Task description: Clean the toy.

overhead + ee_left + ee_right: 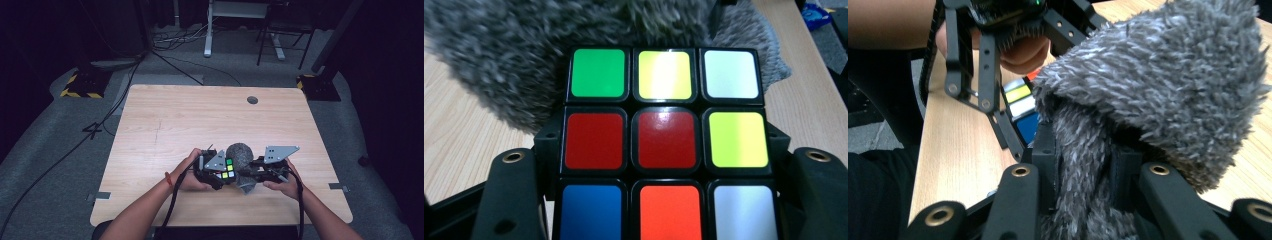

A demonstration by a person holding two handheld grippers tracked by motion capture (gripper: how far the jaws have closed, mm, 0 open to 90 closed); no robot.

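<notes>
Nearest the person, the left gripper (216,176) has its black fingers (506,200) closed tight on a puzzle cube (665,145), one finger pressing each side of it. In the left gripper view the cube's upper face shows green, yellow and white squares in the row farthest from the fingers, two red and a yellow in the middle row, and blue, orange and white in the row closest to them. Just beside it, the right gripper (252,176) has its fingers (1020,200) shut on a hanging flap of a grey furry fabric item (1158,85); the fur is pinched between the two pads, and the fuller, rounded part of it bulges up and away beyond the fingertips. In the high view the cube (228,169) and the furry item (241,156) sit right against each other, between the two grippers, though whether the fur rests on the cube or only brushes it is hard to tell, since the fur hides the seam. Both are low over the near middle of the wooden counter (200,115). Past the fingertips the counter runs on bare to a small round cable hole (252,100) near its far edge.
</notes>
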